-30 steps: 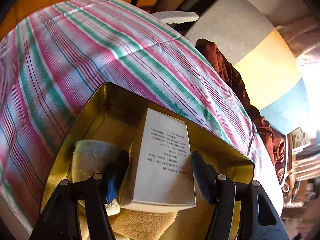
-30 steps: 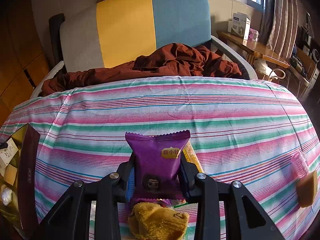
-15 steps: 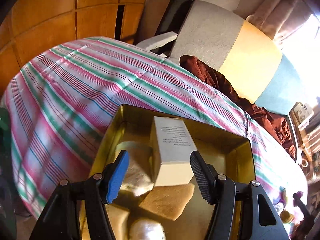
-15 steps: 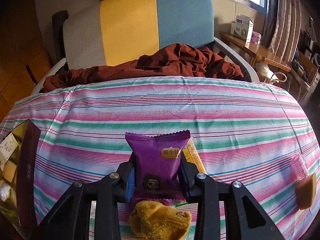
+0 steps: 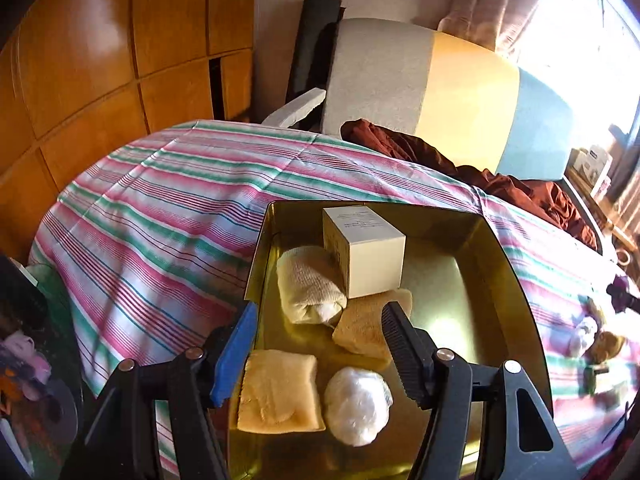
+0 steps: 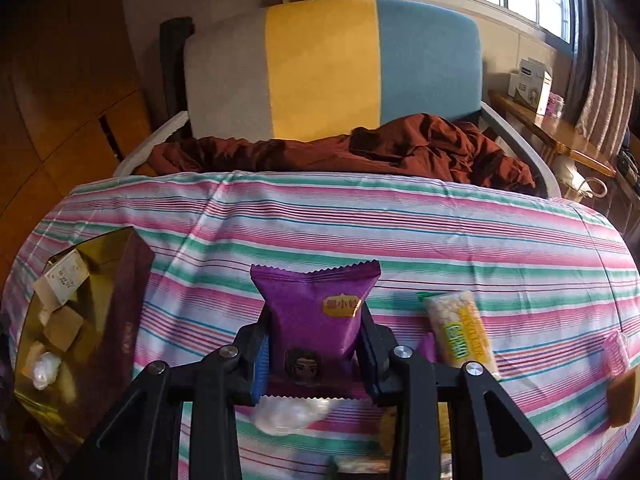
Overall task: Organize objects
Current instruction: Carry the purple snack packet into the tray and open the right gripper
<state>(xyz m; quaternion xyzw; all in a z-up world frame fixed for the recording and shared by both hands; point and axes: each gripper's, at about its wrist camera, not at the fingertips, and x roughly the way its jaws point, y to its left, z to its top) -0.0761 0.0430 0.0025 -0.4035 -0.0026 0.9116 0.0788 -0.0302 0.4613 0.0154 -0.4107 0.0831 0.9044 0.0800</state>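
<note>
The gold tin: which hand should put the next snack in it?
Probably the right gripper: its fingers already pinch the purple packet, and the tin sits close by. The left gripper hangs open and empty above the tin.

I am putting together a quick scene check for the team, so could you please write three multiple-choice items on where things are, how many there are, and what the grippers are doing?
1. Where does the white box stand?
A. In the gold tin
B. On the chair
C. On the bare striped cloth

2. How many things lie in the tin?
A. Two
B. Five
C. Eight

3. What is the right gripper doing?
A. Hanging open and empty
B. Clamping the purple snack packet
C. Gripping the tin's rim

Answers: 1 A, the box sits at the tin's far end; 2 B, box, rolled cloth, two tan pieces, white ball; 3 B, both pads press the packet's sides.
</note>
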